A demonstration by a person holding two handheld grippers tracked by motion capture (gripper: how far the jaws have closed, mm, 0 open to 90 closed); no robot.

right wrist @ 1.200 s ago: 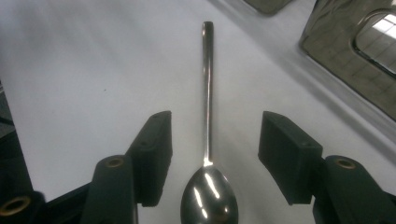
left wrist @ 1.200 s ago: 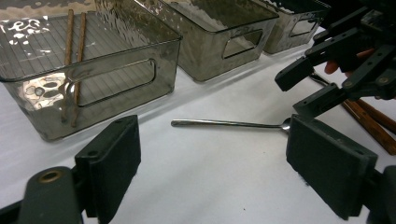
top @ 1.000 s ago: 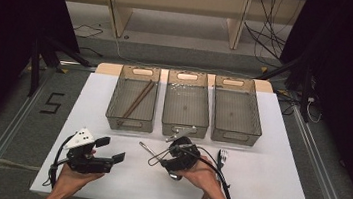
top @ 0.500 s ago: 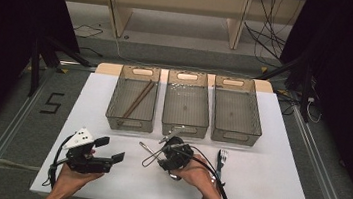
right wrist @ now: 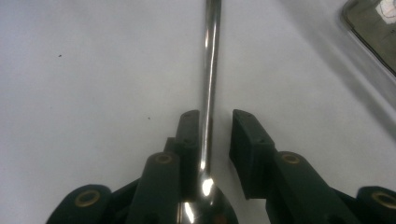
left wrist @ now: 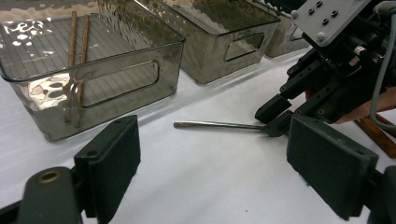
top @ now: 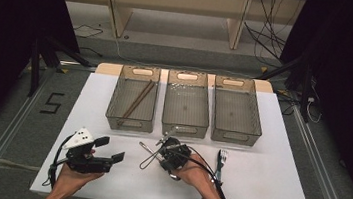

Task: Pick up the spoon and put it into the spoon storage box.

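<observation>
A metal spoon point(top: 147, 149) lies on the white table point(top: 265, 190) in front of the bins, its handle pointing left. My right gripper point(top: 159, 155) is down at it. In the right gripper view the spoon's handle point(right wrist: 211, 70) runs between the jaws of the right gripper point(right wrist: 215, 128); the left pad touches it and a gap remains at the right pad. Those jaws have just been closing around the handle. My left gripper point(top: 111, 149) hovers open and empty to the left. From the left gripper point(left wrist: 215, 158), the spoon handle point(left wrist: 215, 124) and the right gripper point(left wrist: 278, 116) lie ahead.
Three clear bins stand in a row: the left bin point(top: 112, 115) holds two brown chopsticks point(top: 136, 100), then the middle bin point(top: 183, 129) and the right bin point(top: 236, 135). A fork point(top: 221, 157) lies right of my right hand. Brown sticks point(left wrist: 373, 133) lie under that hand.
The right gripper has shifted slightly left along the spoon and its jaws have narrowed around the handle. The left gripper has stayed where it was.
</observation>
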